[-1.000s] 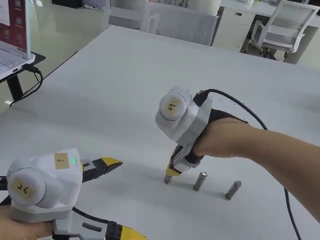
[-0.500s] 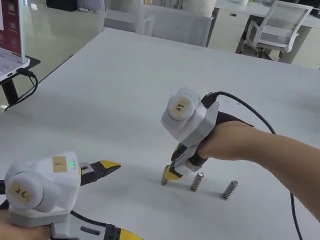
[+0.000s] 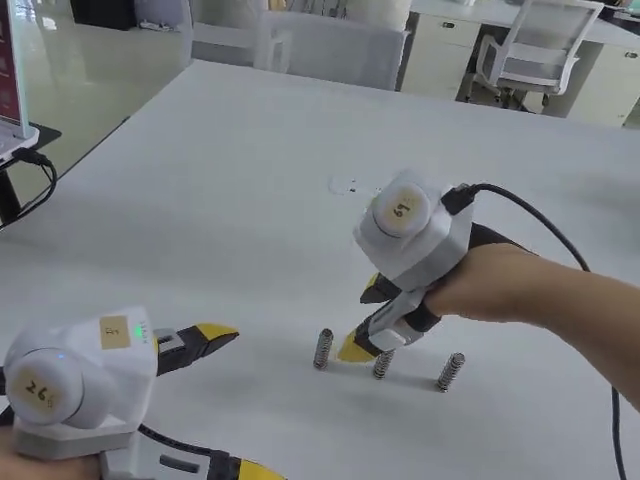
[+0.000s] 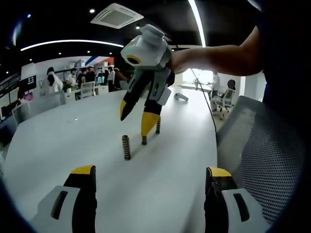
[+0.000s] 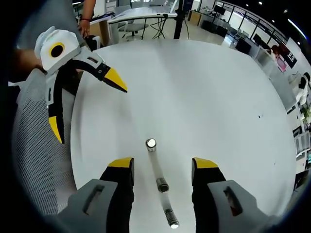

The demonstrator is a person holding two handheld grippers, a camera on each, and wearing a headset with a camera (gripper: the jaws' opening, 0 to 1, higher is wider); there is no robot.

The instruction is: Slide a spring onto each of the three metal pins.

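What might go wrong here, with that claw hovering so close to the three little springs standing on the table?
The right gripper hangs open with one yellow fingertip low beside the middle spring. A small sideways slip would likely knock it, or the leftmost spring in the head view, over. All three stand slender, slightly tilted and close in a row, so one falling might take the rightmost spring along.

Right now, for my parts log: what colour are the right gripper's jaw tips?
Yellow, on the right gripper, clearest in the left gripper view.
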